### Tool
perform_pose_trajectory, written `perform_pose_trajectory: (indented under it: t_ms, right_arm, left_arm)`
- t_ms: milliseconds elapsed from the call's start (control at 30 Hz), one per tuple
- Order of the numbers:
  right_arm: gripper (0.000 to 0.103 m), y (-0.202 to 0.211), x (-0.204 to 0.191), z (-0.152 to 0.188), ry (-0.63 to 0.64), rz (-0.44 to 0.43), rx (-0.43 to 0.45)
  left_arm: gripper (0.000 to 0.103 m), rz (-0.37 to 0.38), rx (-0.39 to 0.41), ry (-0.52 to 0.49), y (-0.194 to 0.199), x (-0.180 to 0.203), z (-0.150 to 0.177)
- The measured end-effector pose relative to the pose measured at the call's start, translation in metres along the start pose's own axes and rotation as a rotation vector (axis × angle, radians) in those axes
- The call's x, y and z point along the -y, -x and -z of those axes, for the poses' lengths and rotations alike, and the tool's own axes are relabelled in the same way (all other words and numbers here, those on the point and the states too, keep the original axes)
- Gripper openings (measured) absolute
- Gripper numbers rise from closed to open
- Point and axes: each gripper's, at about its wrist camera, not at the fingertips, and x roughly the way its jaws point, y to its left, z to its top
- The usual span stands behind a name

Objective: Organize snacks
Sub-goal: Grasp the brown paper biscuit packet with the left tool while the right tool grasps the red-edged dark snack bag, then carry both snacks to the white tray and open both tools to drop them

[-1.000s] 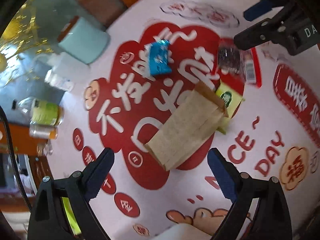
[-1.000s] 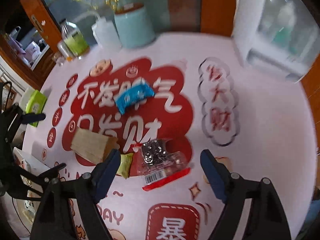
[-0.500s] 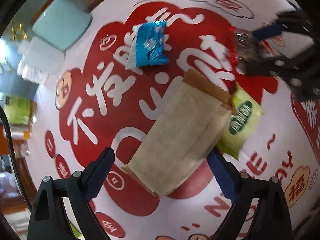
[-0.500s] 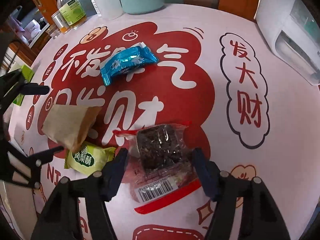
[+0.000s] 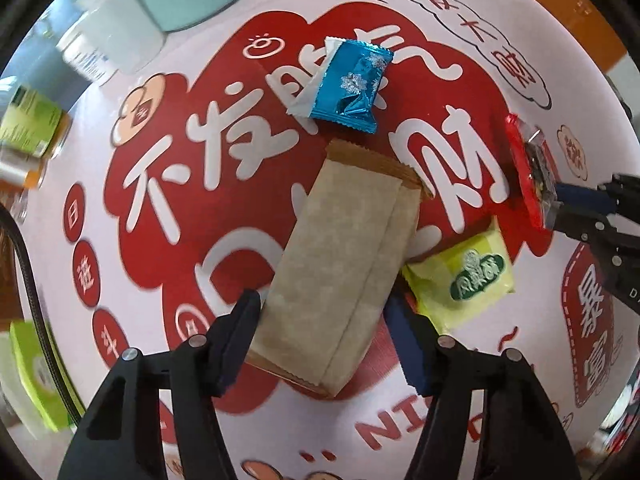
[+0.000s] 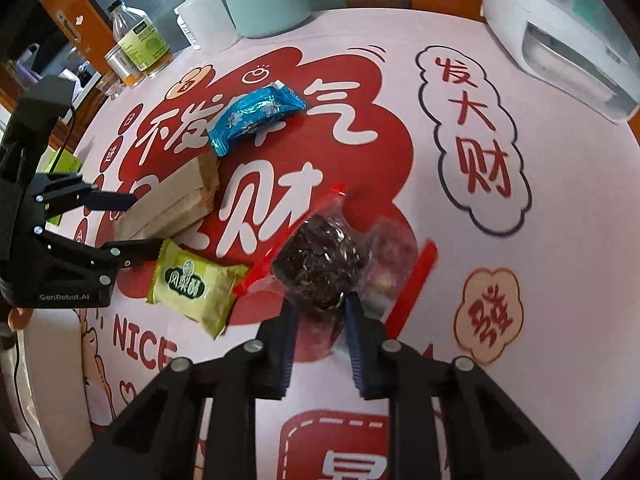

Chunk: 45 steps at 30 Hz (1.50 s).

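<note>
Right, both grippers are down on separate packets, so the call turns on how each packet lies between its jaws. The left gripper (image 5: 320, 336) points straight down over the long tan kraft-paper packet (image 5: 344, 256), which lies mid-mat on the red-and-white printed table mat (image 5: 520, 380); its long axis runs away from the gripper toward the mat's far side, so the jaws span the short width at the near end. They are closing, the packet between them, and both pads look to be already on its side edges. The right gripper (image 6: 318, 316) is at the near end of the clear red-edged pouch with a dark crumbly cake (image 6: 320, 264), right of mat centre; its jaws are closing and already pinch the film and the cake's near edge. The pale-green pineapple-cake packet (image 5: 464, 276) is tucked just beside and partly under the kraft packet's right edge, touching it, so a lift could drag it. The blue foil snack packet (image 5: 348, 88) lies clear, toward the far edge.
</note>
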Motion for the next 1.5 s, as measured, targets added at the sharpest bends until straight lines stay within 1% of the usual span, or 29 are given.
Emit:
perform_pose_trajectory:
  t_ms: [100, 133, 167, 200, 233, 267, 300, 367, 433, 467, 533, 567, 667, 733, 767, 800, 833, 867, 967, 1033, 1133, 1300, 1333, 1400, 1467, 1500]
  right_arm:
    - [0.02, 0.009, 0.002, 0.005, -0.04, -0.017, 0.008]
    - [0.02, 0.015, 0.002, 0.008, -0.051, -0.027, 0.018]
    - [0.02, 0.021, 0.001, 0.01, -0.059, -0.034, 0.028]
    - [0.02, 0.03, 0.001, 0.012, -0.068, -0.044, 0.042]
    - [0.02, 0.038, -0.001, 0.015, -0.074, -0.051, 0.058]
    - [0.02, 0.047, -0.003, 0.017, -0.079, -0.059, 0.075]
    - [0.02, 0.06, -0.006, 0.021, -0.086, -0.075, 0.099]
    - [0.02, 0.079, -0.013, 0.027, -0.093, -0.093, 0.132]
    - [0.02, 0.102, -0.022, 0.035, -0.088, -0.109, 0.173]
    - [0.02, 0.111, -0.027, 0.039, -0.083, -0.114, 0.19]
    - [0.02, 0.131, -0.039, 0.048, -0.067, -0.121, 0.225]
    - [0.02, 0.138, -0.043, 0.051, -0.06, -0.124, 0.235]
    - [0.02, 0.153, -0.054, 0.062, -0.047, -0.135, 0.257]
    - [0.02, 0.154, -0.057, 0.067, -0.041, -0.141, 0.256]
    - [0.02, 0.154, -0.058, 0.07, -0.038, -0.139, 0.256]
    - [0.02, 0.153, -0.058, 0.072, -0.032, -0.135, 0.254]
    - [0.02, 0.152, -0.058, 0.073, -0.031, -0.137, 0.251]
    - [0.02, 0.151, -0.057, 0.075, -0.032, -0.141, 0.248]
    - [0.02, 0.146, -0.048, 0.078, -0.043, -0.156, 0.238]
    - [0.02, 0.142, -0.041, 0.079, -0.049, -0.165, 0.23]
    - [0.02, 0.138, -0.028, 0.079, -0.058, -0.175, 0.223]
    - [0.02, 0.131, -0.003, 0.079, -0.069, -0.186, 0.208]
    - [0.02, 0.129, 0.001, 0.079, -0.069, -0.187, 0.205]
    - [0.02, 0.126, 0.009, 0.079, -0.07, -0.19, 0.196]
    - [0.02, 0.123, 0.015, 0.078, -0.07, -0.192, 0.189]
    - [0.02, 0.121, 0.019, 0.078, -0.072, -0.197, 0.184]
  left_arm:
    - [0.061, 0.009, 0.028, 0.059, 0.024, -0.001, 0.01]
    - [0.052, 0.024, 0.046, 0.085, 0.037, -0.002, 0.014]
    - [0.026, 0.042, 0.06, 0.102, 0.048, -0.001, 0.017]
    - [0.01, 0.041, 0.068, 0.121, 0.06, -0.002, 0.021]
    - [0.007, 0.041, 0.068, 0.153, 0.073, -0.005, 0.026]
    - [0.007, 0.072, 0.078, 0.171, 0.086, -0.008, 0.028]
    - [0.006, 0.11, 0.116, 0.189, 0.105, -0.009, 0.037]
    - [0.004, 0.11, 0.164, 0.197, 0.128, -0.009, 0.048]
    - [0.004, 0.133, 0.212, 0.208, 0.154, -0.01, 0.064]
    - [0.004, 0.139, 0.222, 0.212, 0.163, -0.008, 0.067]
    - [0.004, 0.157, 0.226, 0.221, 0.172, -0.008, 0.079]
    - [0.005, 0.154, 0.224, 0.233, 0.173, -0.01, 0.083]
    - [0.021, 0.173, 0.2, 0.279, 0.168, -0.009, 0.09]
    - [0.046, 0.195, 0.185, 0.342, 0.156, -0.009, 0.092]
    - [0.052, 0.198, 0.185, 0.362, 0.147, -0.009, 0.093]
    - [0.063, 0.197, 0.187, 0.387, 0.14, -0.008, 0.092]
    - [0.068, 0.188, 0.189, 0.417, 0.131, -0.007, 0.09]
    - [0.068, 0.179, 0.188, 0.44, 0.123, -0.006, 0.087]
    - [0.068, 0.142, 0.146, 0.535, 0.09, -0.005, 0.077]
    - [0.068, 0.114, 0.105, 0.619, 0.062, -0.007, 0.07]
    - [0.068, 0.092, 0.059, 0.696, 0.034, -0.008, 0.064]
    - [0.068, 0.032, 0.024, 0.73, 0.007, -0.003, 0.055]
    - [0.068, 0.011, 0.017, 0.732, 0.004, -0.002, 0.053]
    - [0.068, -0.004, 0.005, 0.74, -0.001, 0.0, 0.05]
    - [0.066, -0.039, 0.0, 0.751, -0.004, 0.002, 0.049]
    - [0.065, -0.04, 0.003, 0.757, -0.004, 0.002, 0.048]
